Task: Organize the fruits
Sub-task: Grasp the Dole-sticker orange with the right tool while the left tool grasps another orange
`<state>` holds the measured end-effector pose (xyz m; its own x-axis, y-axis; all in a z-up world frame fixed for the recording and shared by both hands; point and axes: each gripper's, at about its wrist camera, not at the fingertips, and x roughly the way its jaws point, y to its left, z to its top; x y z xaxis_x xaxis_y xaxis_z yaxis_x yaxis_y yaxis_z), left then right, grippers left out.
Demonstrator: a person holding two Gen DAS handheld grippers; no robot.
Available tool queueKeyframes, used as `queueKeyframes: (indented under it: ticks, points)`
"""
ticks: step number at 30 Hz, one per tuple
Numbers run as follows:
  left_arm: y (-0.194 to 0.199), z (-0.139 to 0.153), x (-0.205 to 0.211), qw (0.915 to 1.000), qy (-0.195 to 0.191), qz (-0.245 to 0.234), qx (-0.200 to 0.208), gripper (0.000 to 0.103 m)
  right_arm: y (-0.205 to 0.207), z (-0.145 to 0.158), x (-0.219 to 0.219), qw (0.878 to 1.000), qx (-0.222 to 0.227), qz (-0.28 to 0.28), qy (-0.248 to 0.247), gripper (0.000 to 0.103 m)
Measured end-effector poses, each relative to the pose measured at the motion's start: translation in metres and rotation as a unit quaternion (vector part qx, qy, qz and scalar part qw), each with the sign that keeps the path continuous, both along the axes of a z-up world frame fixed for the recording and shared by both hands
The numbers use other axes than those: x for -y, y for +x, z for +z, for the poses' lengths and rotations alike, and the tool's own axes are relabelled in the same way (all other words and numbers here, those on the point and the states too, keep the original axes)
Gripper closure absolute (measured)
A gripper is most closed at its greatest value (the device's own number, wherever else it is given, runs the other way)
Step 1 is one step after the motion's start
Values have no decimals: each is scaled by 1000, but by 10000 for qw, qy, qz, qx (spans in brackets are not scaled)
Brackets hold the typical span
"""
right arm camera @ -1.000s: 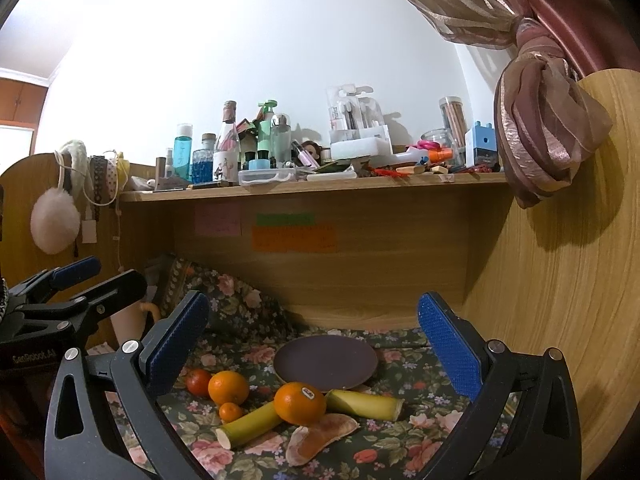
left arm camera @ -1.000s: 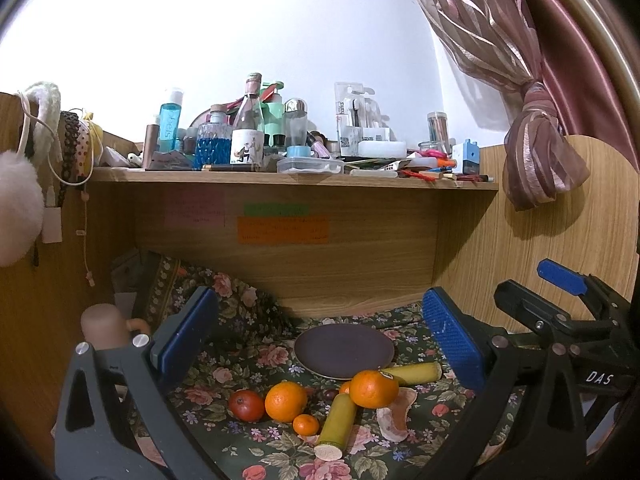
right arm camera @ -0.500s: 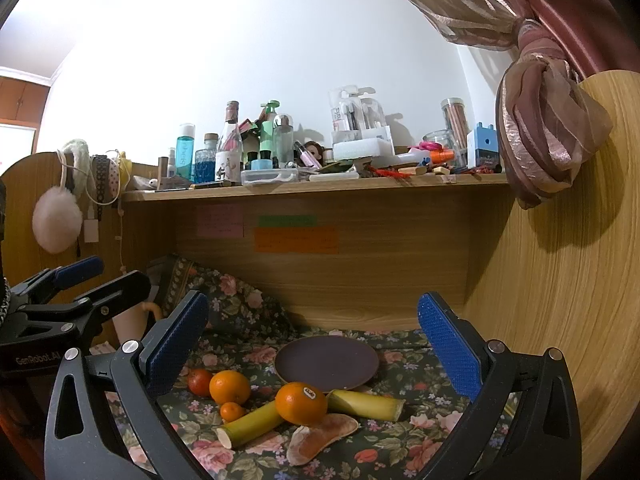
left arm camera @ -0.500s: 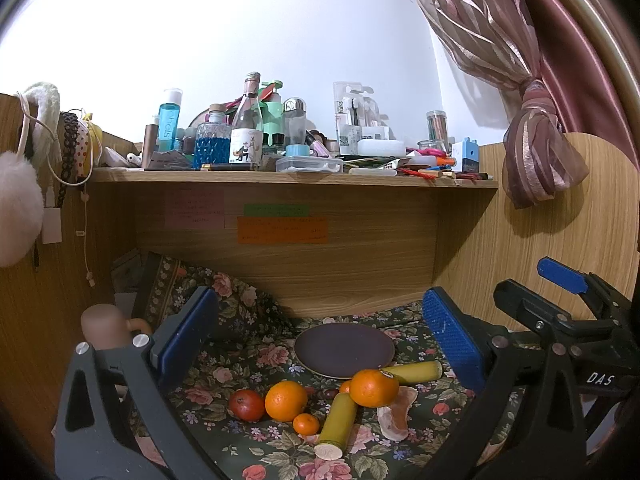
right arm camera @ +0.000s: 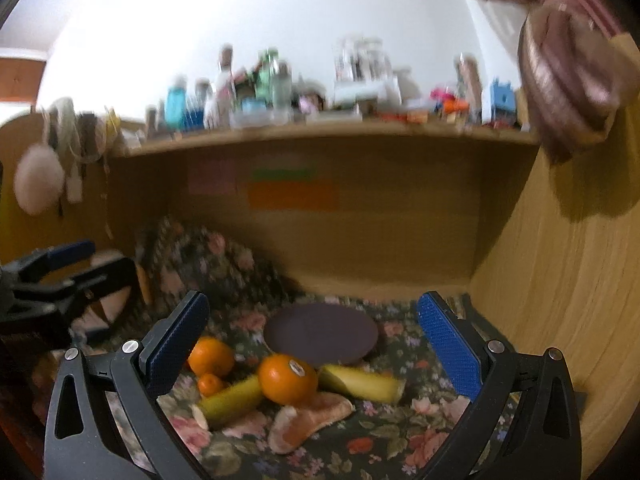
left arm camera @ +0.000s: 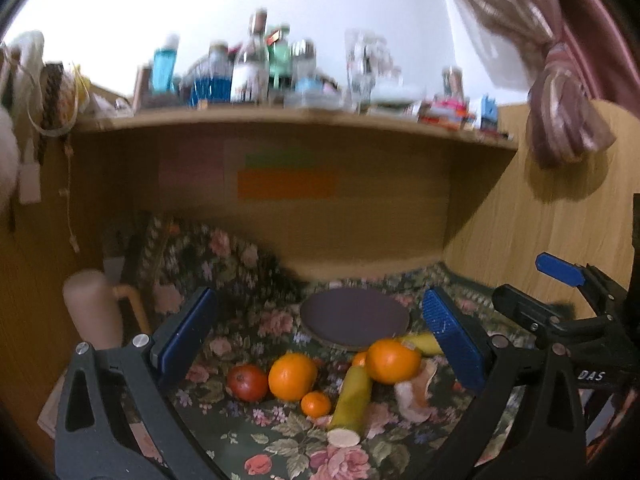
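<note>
A dark round plate (left arm camera: 354,317) (right arm camera: 320,332) lies on the floral cloth at the back. In front of it lie an orange with a sticker (right arm camera: 287,378) (left arm camera: 393,361), a second orange (left arm camera: 292,376) (right arm camera: 211,356), a small mandarin (left arm camera: 316,404) (right arm camera: 211,385), a red fruit (left arm camera: 247,382), two yellow-green cut stalk pieces (left arm camera: 352,402) (right arm camera: 360,383) and an orange peel (right arm camera: 308,420). My left gripper (left arm camera: 318,344) is open and empty above the fruit. My right gripper (right arm camera: 312,348) is open and empty, over the sticker orange.
A wooden shelf (left arm camera: 288,118) crowded with bottles runs overhead. Wooden walls close the left, back and right (right arm camera: 560,300). A pink mug (left arm camera: 93,312) stands at the left. A tied curtain (left arm camera: 564,120) hangs at the right. The floral cloth (left arm camera: 224,256) bunches up at the back left.
Both grippers have moved down and forward toward the fruit; the scene is motion-blurred. The fruit and plate have not moved. Both grippers stay open.
</note>
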<state>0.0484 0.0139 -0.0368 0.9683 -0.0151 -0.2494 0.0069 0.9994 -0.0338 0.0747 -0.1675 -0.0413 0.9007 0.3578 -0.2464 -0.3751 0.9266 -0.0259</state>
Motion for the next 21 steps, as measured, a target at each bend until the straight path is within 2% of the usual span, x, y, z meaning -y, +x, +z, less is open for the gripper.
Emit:
queueKeyframes:
  ticks: [3,5,7,11,16,21]
  points:
    - [15,-17,-3,9995,95,65,-297,7,19,-19,1,9991,-347,11,-232,9]
    - [24,-30,-4,9985,131,42,-536,13,32,-31,2,9975,-622,74,-340,20]
    - [34,-43,-7,9969,102,-2,-776,14,43,-42,3,9952,-887,152,-383,26]
    - [51,-66,-14,9928,41,-44,-1199,25,61,-62,4,9896,-1344,331,-393,37]
    - [74,-89,-24,9852,-119,-92,-1710,33,74,-74,-4,9839,-1671,480,-412,40]
    - [91,-94,-25,9822,-96,-167,-1869,34,87,-76,-19,9793,-1858,739,-326,40]
